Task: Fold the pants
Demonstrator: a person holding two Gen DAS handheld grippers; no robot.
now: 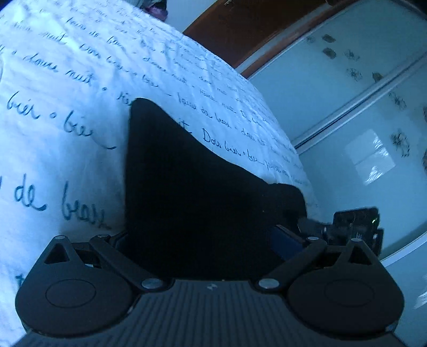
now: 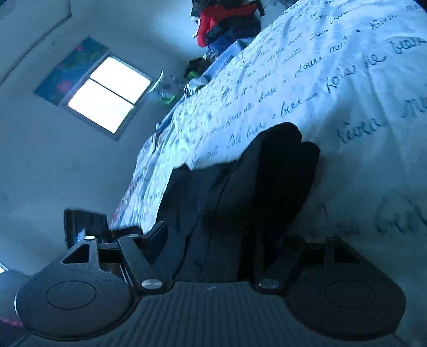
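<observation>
The black pants lie bunched on a white bed cover printed with blue handwriting. My left gripper stands right at them with its jaws spread wide. Dark cloth fills the gap and hides the fingertips, and only a blue pad shows. In the right wrist view the pants run in folds between the wide-spread jaws of my right gripper, which do not pinch them. Each gripper also shows in the other's view, close alongside: the right gripper and the left gripper.
The bed edge drops off near a wardrobe with pale sliding doors and a brown wooden door. On the other side are a bright window, a wall, and a heap of red and dark clothes at the bed's far end.
</observation>
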